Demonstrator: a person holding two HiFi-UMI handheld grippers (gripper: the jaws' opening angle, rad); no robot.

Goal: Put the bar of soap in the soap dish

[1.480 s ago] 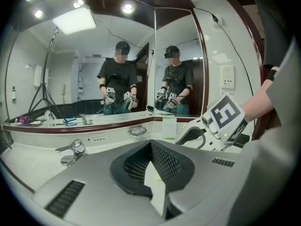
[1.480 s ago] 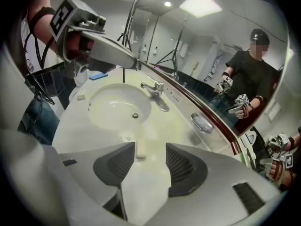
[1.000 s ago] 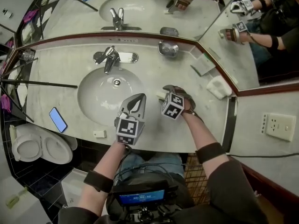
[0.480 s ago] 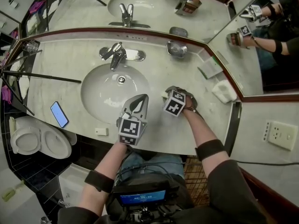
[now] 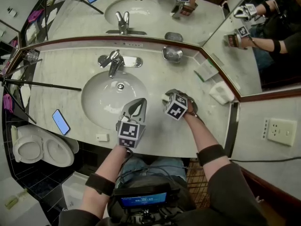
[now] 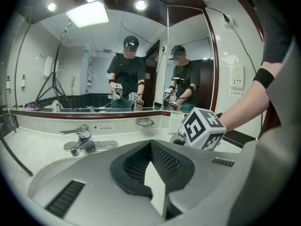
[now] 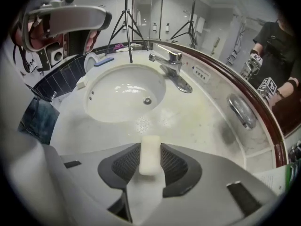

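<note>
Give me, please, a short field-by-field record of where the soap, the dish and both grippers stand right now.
bar of soap: on edge between the right gripper's pads, at the counter right of the sink
right gripper: jaws have just been closing; pads now on the soap's sides
left gripper: shut, empty, above the sink's near rim
soap dish: at the counter's back edge, no soap in it, apart from the bar
step: soap gripped, not yet at the dish
</note>
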